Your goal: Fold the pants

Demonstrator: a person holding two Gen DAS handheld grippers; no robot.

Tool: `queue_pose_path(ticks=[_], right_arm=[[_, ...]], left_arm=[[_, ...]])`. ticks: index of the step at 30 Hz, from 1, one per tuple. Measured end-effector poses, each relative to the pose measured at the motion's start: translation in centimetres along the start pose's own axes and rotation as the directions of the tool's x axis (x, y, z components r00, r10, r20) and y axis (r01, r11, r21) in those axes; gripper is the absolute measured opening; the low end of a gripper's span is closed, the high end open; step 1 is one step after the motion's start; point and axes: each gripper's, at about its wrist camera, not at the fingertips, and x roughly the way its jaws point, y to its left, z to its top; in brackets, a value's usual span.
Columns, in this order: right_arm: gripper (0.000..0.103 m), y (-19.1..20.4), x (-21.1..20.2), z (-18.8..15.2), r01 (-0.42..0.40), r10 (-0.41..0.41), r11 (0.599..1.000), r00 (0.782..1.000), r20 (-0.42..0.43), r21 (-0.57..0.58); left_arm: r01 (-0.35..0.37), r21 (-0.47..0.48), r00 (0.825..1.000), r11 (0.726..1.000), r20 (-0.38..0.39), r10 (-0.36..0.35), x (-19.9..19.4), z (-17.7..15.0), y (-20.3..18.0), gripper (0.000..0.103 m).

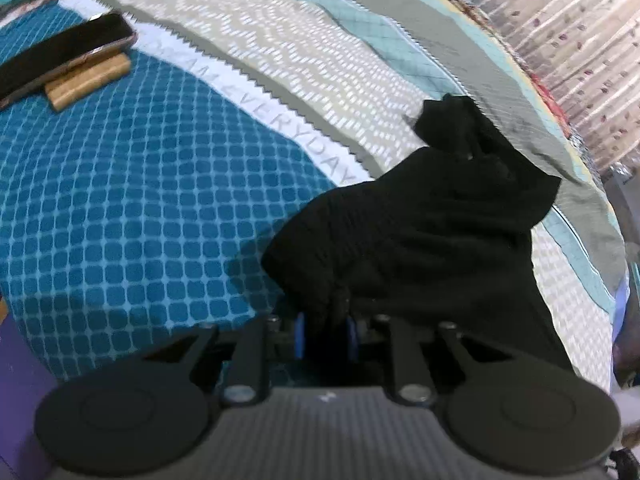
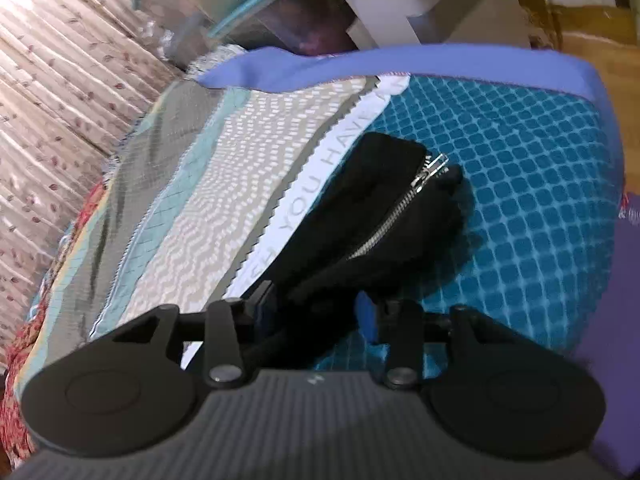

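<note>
Claw on our left [image 1: 325, 336] is clamped on the black pants [image 1: 420, 232]; our right claw [image 2: 316, 312] pinches them near the zipper [image 2: 400, 216]. Bunched on the bed [image 1: 120, 200], they stretch away ahead of both.

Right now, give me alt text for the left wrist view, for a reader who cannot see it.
The left gripper is shut on a bunched fold of black pants, which hang lifted over a patterned bedspread of teal squares and beige bands. At upper left, a dark phone rests on a small wooden block.
</note>
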Motion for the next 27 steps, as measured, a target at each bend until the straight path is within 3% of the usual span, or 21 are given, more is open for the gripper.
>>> queue_pose_path(ticks=[2,4,6,8,10,11,12,13,17,18,20,26,27], right_arm=[[0.007,1.8,2.3,0.6,-0.012,0.013,1.000,1.000,-0.017,0.027],[0.009,3.4,2.3,-0.1,-0.036,0.036,0.999,0.999,0.033,0.000],[0.009,7.5,2.9,1.3,-0.104,0.110,0.992,0.990,0.093,-0.067],[0.010,12.1,4.4,3.9,-0.179,0.193,0.975,0.976,0.099,-0.133],[0.024,15.3,6.9,6.3,-0.249,0.260,0.955,0.964,0.049,-0.164],[0.033,16.7,8.3,7.3,-0.221,0.233,0.957,0.972,0.043,-0.191],[0.051,17.4,9.1,7.9,-0.162,0.180,0.962,0.982,0.063,-0.221],[0.052,17.5,9.6,8.4,-0.117,0.143,0.961,0.986,0.089,-0.250],[0.053,12.0,10.2,8.1,-0.102,0.131,0.972,0.984,0.124,-0.214],[0.054,10.6,10.4,6.6,-0.087,0.113,0.977,0.985,0.127,-0.195],[0.054,8.7,12.1,5.6,-0.057,0.070,0.983,0.995,0.072,-0.173],[0.057,10.5,19.4,6.2,-0.024,0.027,0.992,0.999,0.021,-0.121],[0.047,11.1,20.1,5.8,-0.011,0.012,0.991,1.000,0.008,-0.134]], left_arm=[[0.005,-0.018,1.000,1.000,0.002,-0.005,-0.1,-0.2,0.1,0.018],[0.008,-0.015,1.000,1.000,0.012,-0.008,-0.4,-0.3,0.1,0.018],[-0.001,-0.012,1.000,1.000,0.018,0.001,-0.7,-0.5,-0.2,0.018],[-0.015,-0.026,1.000,1.000,0.020,0.015,-0.9,-0.7,-0.5,0.018],[-0.027,-0.045,0.999,0.999,0.017,0.028,-0.6,-0.5,-0.4,0.018],[-0.031,-0.051,0.999,0.998,0.015,0.032,-0.5,-0.3,-0.5,0.018],[-0.033,-0.050,0.999,0.998,0.014,0.034,-0.3,-0.2,-0.6,0.018],[-0.034,-0.044,0.999,0.998,0.013,0.034,-0.2,0.1,-0.6,0.018],[-0.042,-0.025,0.999,0.999,-0.007,0.042,0.7,0.8,-0.4,0.018],[-0.045,-0.021,0.999,0.999,-0.017,0.045,1.1,1.0,-0.2,0.018],[-0.057,-0.011,0.998,0.998,-0.027,0.056,1.6,1.2,-0.2,0.018],[-0.062,-0.036,0.998,0.997,-0.026,0.061,1.5,1.3,-0.1,0.018],[-0.062,-0.038,0.998,0.997,-0.026,0.061,1.4,1.3,-0.2,0.018]])
